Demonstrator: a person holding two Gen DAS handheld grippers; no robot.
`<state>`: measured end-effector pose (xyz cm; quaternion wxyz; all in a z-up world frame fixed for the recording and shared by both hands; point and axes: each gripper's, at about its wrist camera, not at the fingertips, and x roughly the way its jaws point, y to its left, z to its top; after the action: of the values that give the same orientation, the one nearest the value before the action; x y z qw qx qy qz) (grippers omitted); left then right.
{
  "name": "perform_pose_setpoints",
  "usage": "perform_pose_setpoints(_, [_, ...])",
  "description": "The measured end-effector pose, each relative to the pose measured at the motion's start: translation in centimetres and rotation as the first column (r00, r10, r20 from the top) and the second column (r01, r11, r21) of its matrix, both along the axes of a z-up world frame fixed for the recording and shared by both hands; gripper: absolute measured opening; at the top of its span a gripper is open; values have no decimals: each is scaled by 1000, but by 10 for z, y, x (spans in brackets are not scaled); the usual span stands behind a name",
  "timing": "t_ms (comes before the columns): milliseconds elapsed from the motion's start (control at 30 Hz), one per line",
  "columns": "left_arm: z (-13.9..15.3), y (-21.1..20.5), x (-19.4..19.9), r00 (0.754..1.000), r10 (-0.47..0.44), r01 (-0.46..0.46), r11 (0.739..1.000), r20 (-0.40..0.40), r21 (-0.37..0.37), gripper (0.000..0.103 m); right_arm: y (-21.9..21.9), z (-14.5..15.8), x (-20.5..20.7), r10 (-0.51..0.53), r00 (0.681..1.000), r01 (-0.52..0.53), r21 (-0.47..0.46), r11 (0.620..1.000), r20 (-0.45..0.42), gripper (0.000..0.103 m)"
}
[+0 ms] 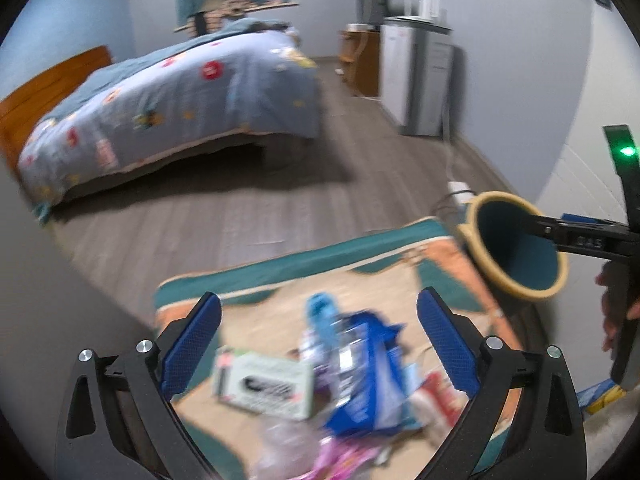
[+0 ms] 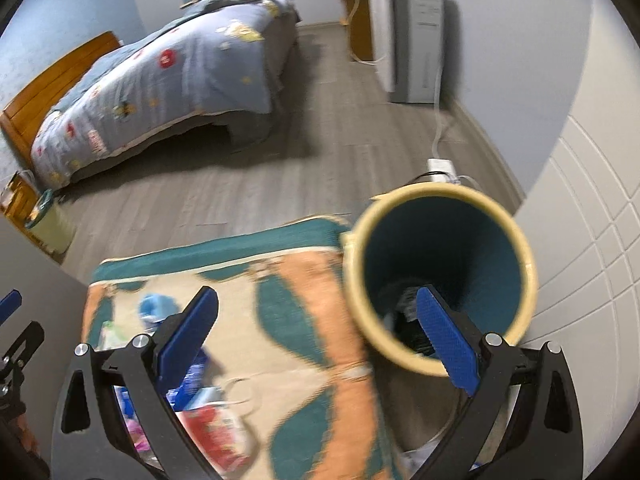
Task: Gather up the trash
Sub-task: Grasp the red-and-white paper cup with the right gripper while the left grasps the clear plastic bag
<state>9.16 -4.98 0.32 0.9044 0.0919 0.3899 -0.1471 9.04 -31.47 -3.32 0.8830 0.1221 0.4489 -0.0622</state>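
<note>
- Left black gripper with blue ribbed pads (image 1: 319, 334), jaws spread wide, nothing between the pads, hovering over a heap of litter on the teal, orange and beige patterned rug (image 1: 280, 268).
- Right black gripper with blue pads (image 2: 318, 326), jaws likewise wide apart and empty, poised over the rug's edge, one pad in front of the mouth of the round waste bin.
- Round waste bin, cream rim and dark teal inside (image 2: 440, 248), standing just beside the rug, dark scraps lying at its bottom.
- Litter on the rug: pale green flat carton with dark print (image 1: 264, 384), crumpled blue-and-white plastic bag (image 1: 368, 364) just beside it, light blue wrapper (image 1: 320, 308) behind the bag, red-and-white packet (image 2: 212, 428) and pink scraps (image 1: 340, 456) nearby.
- Beyond the rug, well apart: bed with blue patterned quilt (image 1: 180, 96) and white cabinet (image 1: 416, 76) by the wall.
</note>
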Motion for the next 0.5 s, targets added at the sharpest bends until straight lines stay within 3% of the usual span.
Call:
perform_pose_setpoints(200, [-9,67,-6,990,142,-143,989,-22,-29,97,74,-8,3,122,992,-123,-26,992,-19,97])
perform_pose_setpoints(300, [-20,86,-11,984,176,-177,984,-41,-24,97,97,-15,2,152,987,-153,-17,988,-44,97])
perform_pose_setpoints(367, [-31,97,-14,981,165,-171,983,-99,-61,97,110,-21,-1,169,984,-169,6,986,-54,97])
perform_pose_setpoints(500, [-53,97,-21,979,150,-149,989,-140,19,97,129,-38,-7,211,971,-214,-15,977,-114,97])
